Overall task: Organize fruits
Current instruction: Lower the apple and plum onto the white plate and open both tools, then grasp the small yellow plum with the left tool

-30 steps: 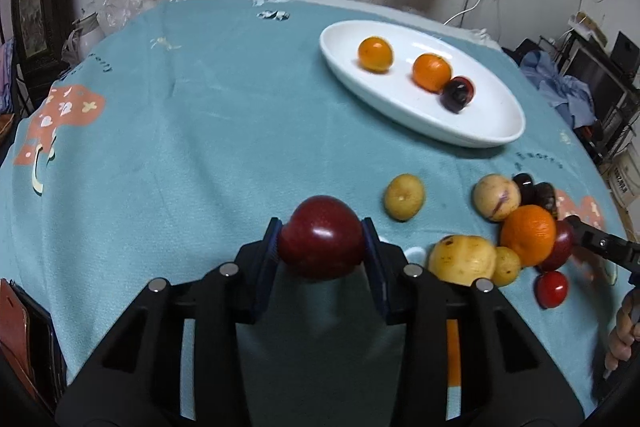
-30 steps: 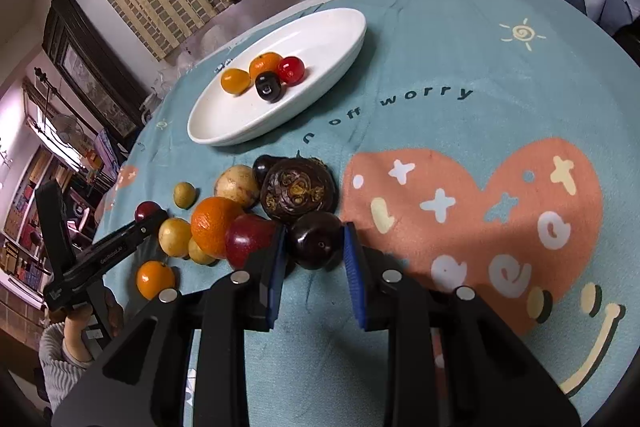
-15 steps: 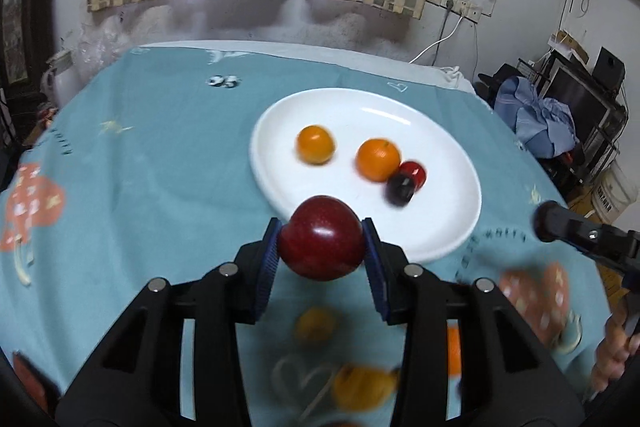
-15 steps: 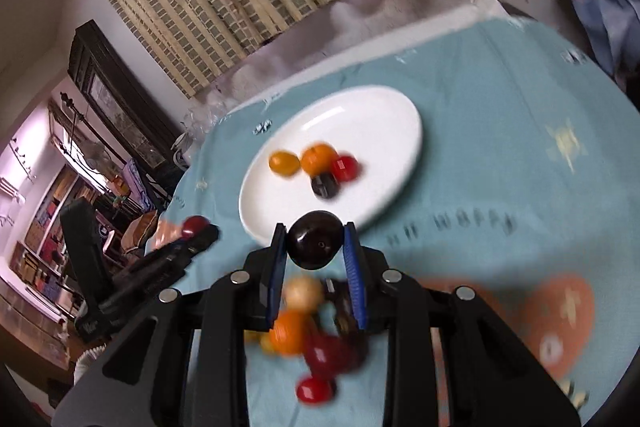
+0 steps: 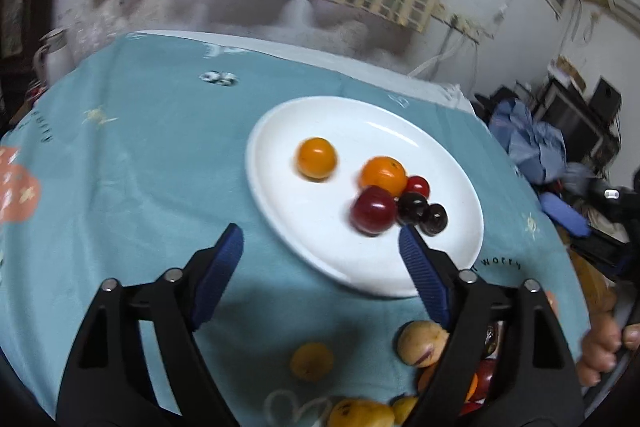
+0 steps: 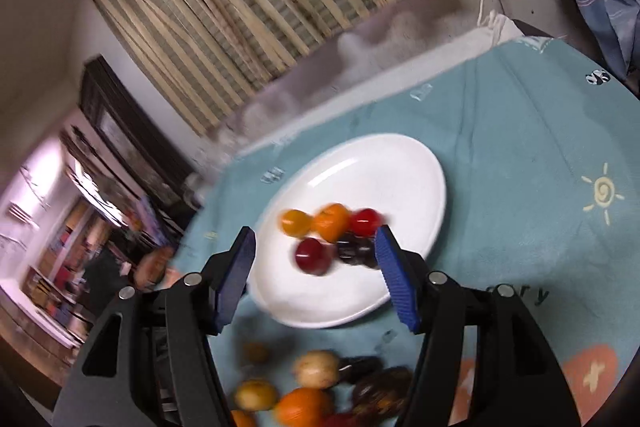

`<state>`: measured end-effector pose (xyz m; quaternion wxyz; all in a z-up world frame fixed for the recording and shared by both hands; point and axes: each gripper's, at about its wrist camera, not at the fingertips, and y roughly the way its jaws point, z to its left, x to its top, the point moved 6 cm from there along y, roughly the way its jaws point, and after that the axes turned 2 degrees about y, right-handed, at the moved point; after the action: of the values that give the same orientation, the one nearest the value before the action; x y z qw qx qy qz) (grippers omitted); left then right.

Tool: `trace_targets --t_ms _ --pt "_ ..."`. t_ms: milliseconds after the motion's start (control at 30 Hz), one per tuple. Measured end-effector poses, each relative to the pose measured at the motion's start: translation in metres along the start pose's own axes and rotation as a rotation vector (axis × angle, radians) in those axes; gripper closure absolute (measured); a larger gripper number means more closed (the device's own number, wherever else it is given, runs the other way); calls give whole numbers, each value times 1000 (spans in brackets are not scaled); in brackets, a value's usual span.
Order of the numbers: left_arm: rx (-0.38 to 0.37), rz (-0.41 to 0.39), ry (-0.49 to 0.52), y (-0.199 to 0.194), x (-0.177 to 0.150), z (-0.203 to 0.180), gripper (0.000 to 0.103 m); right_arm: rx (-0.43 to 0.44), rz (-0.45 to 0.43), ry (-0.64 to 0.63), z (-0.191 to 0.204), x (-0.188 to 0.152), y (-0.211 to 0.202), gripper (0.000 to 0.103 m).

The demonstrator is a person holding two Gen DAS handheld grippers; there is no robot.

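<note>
1. Broadly, we record a teal tablecloth under everything.
2. White oval plate: two orange fruits, one red plum, a small red fruit and two dark plums lie on it.
3. Left gripper: jaws just opened wide, empty, above the plate's near rim.
4. Right gripper: jaws just opened, empty.
5. Loose fruits lie near the plate.
</note>
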<state>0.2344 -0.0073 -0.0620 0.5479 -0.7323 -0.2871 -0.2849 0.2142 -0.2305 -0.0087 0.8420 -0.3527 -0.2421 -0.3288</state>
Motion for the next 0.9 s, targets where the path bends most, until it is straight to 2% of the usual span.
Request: trace_targets --t_ms 100,167,233,267,333,433,533,767,900 --pt "17 -27 -48 -23 -10 16 10 9 9 -35 7 -23 -26 27" --pt "29 -1 -55 -31 -26 23 5 -27 -7 -32 -3 -46 -39 12" --pt "51 24 -39 -33 -43 28 4 -87 42 -19 -17 -71 -39 12" --pt "87 59 -22 -31 -56 30 4 -100 80 -3 -23 -78 -36 12" --pt "104 80 -6 -28 -64 32 4 -87 117 52 -31 -86 -36 12" --pt "97 92 -13 -23 -66 32 4 -76 126 124 -41 -85 -35 12" --pt "107 110 4 -16 -70 31 4 -104 124 184 -53 -84 -34 12" --pt "186 104 210 -6 -70 2 4 -94 115 178 -55 -85 -39 12" --pt "168 103 251 -3 -69 -6 5 -94 132 186 -56 -87 -37 12"
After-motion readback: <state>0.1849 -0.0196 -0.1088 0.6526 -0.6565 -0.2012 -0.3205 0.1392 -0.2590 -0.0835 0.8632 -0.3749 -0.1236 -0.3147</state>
